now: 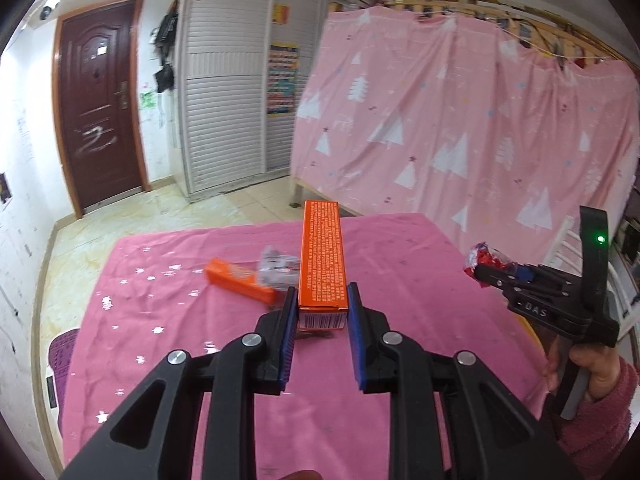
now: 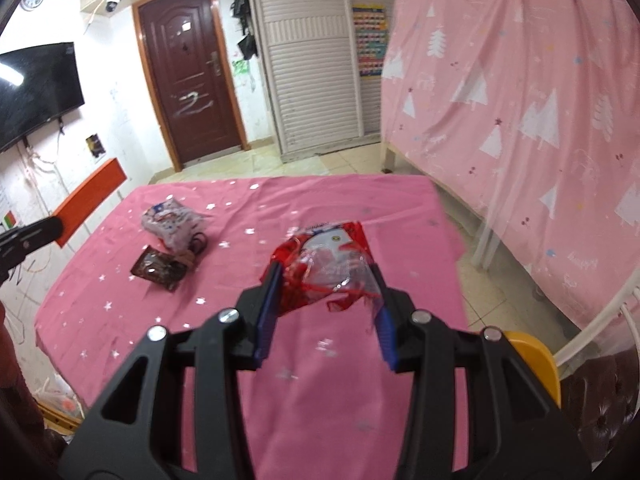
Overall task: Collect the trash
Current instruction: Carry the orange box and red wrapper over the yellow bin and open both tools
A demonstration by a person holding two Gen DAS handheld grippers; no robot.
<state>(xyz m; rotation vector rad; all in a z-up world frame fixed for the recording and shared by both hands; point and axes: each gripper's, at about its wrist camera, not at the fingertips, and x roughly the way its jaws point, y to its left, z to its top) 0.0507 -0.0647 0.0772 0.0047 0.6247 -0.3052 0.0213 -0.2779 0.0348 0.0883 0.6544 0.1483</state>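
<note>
My left gripper (image 1: 323, 300) is shut on a long orange box (image 1: 321, 256) and holds it above the pink table (image 1: 160, 320). The box and gripper also show at the left edge of the right wrist view (image 2: 90, 200). My right gripper (image 2: 326, 280) is shut on a crumpled red and clear wrapper (image 2: 326, 264), held above the table. That gripper with the wrapper shows at the right of the left wrist view (image 1: 486, 266). On the table lie another orange box (image 1: 236, 280), a clear plastic wrapper (image 2: 172, 220) and a brown wrapper (image 2: 158, 268).
A pink cloth with white trees (image 1: 460, 120) hangs over a bed frame behind the table. A yellow bin rim (image 2: 532, 360) shows at the lower right. A dark door (image 2: 188, 80), a white shutter cupboard (image 2: 312, 60) and a wall screen (image 2: 36, 88) stand further off.
</note>
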